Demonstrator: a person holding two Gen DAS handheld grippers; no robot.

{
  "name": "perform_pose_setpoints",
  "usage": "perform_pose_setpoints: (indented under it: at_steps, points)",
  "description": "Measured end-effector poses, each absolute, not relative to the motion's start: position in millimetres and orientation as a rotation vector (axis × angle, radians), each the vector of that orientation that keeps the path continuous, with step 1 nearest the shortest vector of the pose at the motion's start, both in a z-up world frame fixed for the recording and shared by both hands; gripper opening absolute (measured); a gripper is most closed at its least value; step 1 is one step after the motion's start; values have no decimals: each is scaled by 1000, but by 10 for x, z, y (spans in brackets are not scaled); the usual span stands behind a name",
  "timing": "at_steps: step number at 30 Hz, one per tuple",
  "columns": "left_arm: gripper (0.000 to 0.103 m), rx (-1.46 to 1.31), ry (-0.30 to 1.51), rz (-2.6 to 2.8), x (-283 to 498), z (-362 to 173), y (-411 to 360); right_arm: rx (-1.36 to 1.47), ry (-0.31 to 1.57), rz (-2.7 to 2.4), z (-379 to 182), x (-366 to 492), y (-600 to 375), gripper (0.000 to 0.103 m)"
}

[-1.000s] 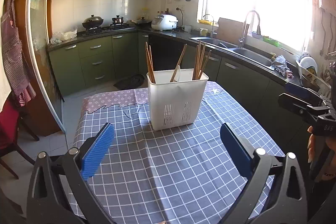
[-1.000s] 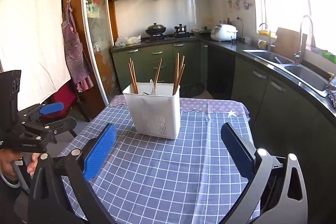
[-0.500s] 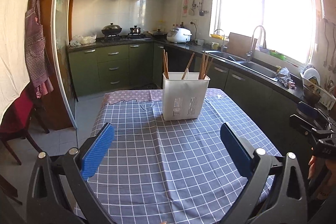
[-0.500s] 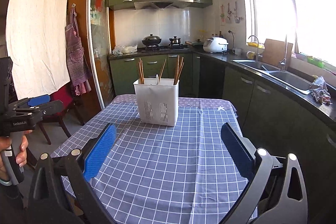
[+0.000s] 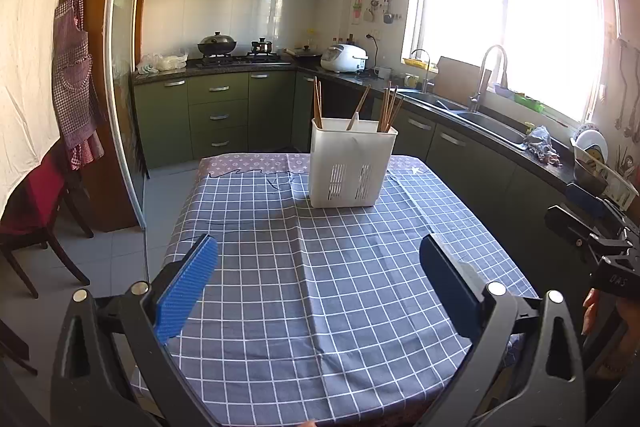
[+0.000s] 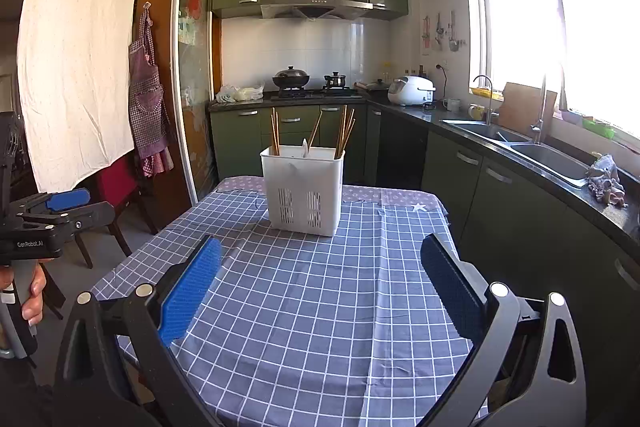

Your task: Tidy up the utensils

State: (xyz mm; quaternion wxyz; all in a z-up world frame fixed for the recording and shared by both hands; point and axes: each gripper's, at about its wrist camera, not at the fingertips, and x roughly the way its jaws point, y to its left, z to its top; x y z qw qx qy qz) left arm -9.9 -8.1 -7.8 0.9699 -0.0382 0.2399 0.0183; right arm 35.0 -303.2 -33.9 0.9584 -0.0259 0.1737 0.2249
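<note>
A white slotted utensil holder (image 5: 350,165) stands at the far end of the table and also shows in the right wrist view (image 6: 303,189). Wooden chopsticks (image 5: 387,107) and a white spoon (image 5: 354,121) stand upright in it. My left gripper (image 5: 318,287) is open and empty, held back over the near end of the table. My right gripper (image 6: 320,287) is open and empty too, at a similar distance from the holder. Each gripper also appears at the edge of the other's view: the right one in the left wrist view (image 5: 592,231), the left one in the right wrist view (image 6: 52,215).
The table carries a blue checked cloth (image 5: 320,267). Green kitchen cabinets (image 5: 216,115) and a counter with a sink (image 5: 480,119) run behind and to the right. A red chair (image 5: 32,203) stands to the left of the table.
Both grippers have pulled back from the holder, which now looks smaller and farther. Both stay open and empty.
</note>
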Motion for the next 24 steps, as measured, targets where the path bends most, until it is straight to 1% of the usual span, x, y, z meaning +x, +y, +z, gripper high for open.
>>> perform_pose_setpoints:
  at_steps: [7,14,24]
  points:
    - [96,-54,473,32,-152,-45,-143,-50,343,467,-301,297,-3014,98]
    - [96,-91,509,-3,-149,-94,-156,-44,349,479,-293,285,-2992,98]
    - [96,-71,515,3,-194,-132,-193,-34,354,485,-306,297,-2989,98]
